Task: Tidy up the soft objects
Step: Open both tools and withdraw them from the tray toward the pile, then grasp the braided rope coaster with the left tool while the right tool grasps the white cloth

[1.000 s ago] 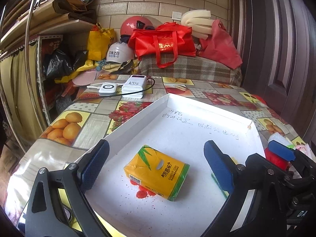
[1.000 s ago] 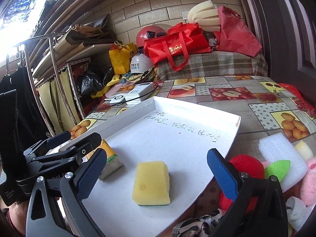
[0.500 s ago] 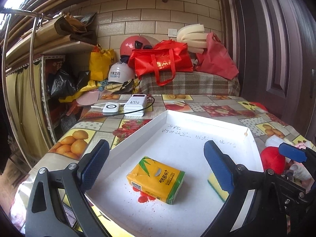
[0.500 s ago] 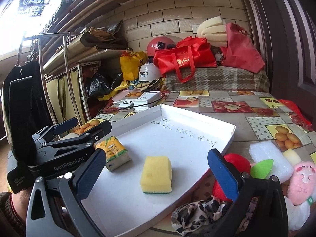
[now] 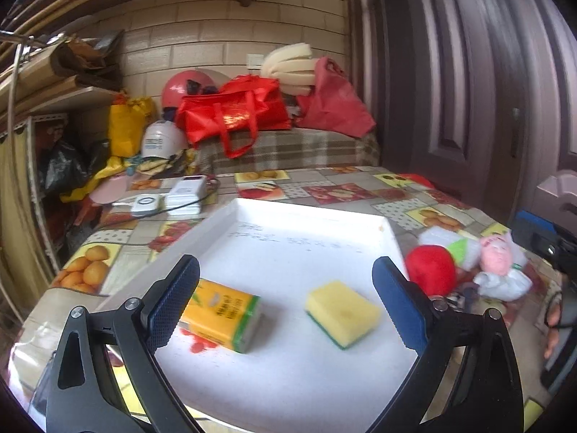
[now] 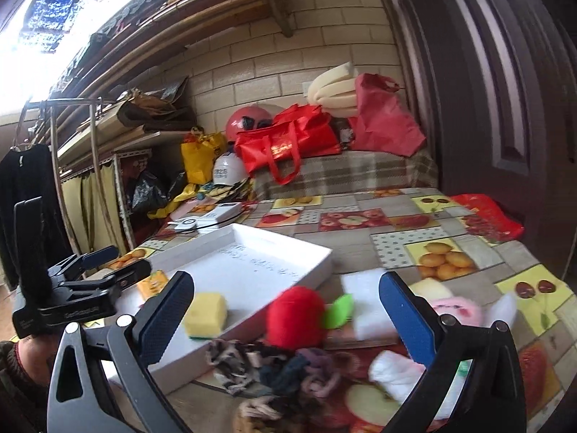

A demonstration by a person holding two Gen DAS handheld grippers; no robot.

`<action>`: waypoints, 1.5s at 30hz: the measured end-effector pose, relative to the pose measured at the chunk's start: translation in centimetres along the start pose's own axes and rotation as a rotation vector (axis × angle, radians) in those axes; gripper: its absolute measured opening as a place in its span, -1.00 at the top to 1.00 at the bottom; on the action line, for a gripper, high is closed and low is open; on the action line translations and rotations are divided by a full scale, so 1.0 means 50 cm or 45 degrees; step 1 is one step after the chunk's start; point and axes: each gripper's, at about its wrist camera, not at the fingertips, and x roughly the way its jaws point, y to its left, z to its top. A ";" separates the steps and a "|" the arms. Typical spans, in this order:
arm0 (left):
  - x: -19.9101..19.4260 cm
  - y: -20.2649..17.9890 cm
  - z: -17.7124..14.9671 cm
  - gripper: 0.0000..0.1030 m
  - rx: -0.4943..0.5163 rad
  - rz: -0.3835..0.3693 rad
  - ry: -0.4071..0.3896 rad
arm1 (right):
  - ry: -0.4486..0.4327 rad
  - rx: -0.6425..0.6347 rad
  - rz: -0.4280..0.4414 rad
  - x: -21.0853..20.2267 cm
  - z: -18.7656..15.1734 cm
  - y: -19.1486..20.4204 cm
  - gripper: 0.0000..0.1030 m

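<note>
We see our right gripper with jaws spread wide over a round red plush apple. At ten o'clock a yellow rectangular sponge lies in the shallow white tray; our left gripper hangs at nine.

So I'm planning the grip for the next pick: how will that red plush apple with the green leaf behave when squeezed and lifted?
The apple looks like fuzzy stuffed fabric, so it will probably squash between the right tool's pads rather than slip. Being round, it may roll if nudged, though the cloth pile in front of it could check that. It is likely light for its size.
</note>
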 end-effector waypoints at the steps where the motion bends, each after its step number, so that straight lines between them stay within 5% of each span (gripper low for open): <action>1: -0.004 -0.021 0.000 -0.89 0.030 -0.063 0.010 | -0.002 0.017 -0.029 -0.009 0.001 -0.021 -0.99; 7: -0.024 -0.204 -0.003 -0.88 0.298 -0.490 0.144 | 0.030 0.121 -0.216 -0.061 -0.003 -0.164 -1.00; 12: 0.000 -0.313 -0.028 -0.88 0.555 -0.457 0.312 | 0.189 0.140 -0.225 -0.063 -0.019 -0.225 -1.00; 20: 0.060 -0.297 -0.056 -0.65 0.406 -0.529 0.563 | 0.463 0.120 -0.063 -0.022 -0.068 -0.211 -0.99; 26: 0.084 -0.330 -0.071 -0.62 0.449 -0.524 0.662 | 0.595 0.060 -0.020 0.016 -0.072 -0.165 -0.95; 28: 0.095 -0.331 -0.073 -0.46 0.429 -0.536 0.684 | 0.642 0.079 0.013 0.033 -0.081 -0.155 -0.68; 29: 0.103 -0.329 -0.072 -0.14 0.407 -0.553 0.701 | 0.668 0.083 0.015 0.044 -0.085 -0.153 -0.53; 30: 0.113 -0.327 -0.074 0.06 0.385 -0.571 0.730 | 0.704 0.091 0.025 0.057 -0.089 -0.151 -0.15; 31: 0.118 -0.324 -0.078 0.07 0.371 -0.585 0.752 | 0.722 0.098 0.046 0.066 -0.091 -0.151 -0.14; 38: 0.086 -0.332 -0.064 0.22 0.419 -0.589 0.636 | 0.686 0.046 0.061 0.041 -0.086 -0.148 0.12; 45: 0.019 -0.313 -0.043 0.22 0.411 -0.590 0.402 | 0.392 0.132 0.161 -0.038 -0.054 -0.166 0.12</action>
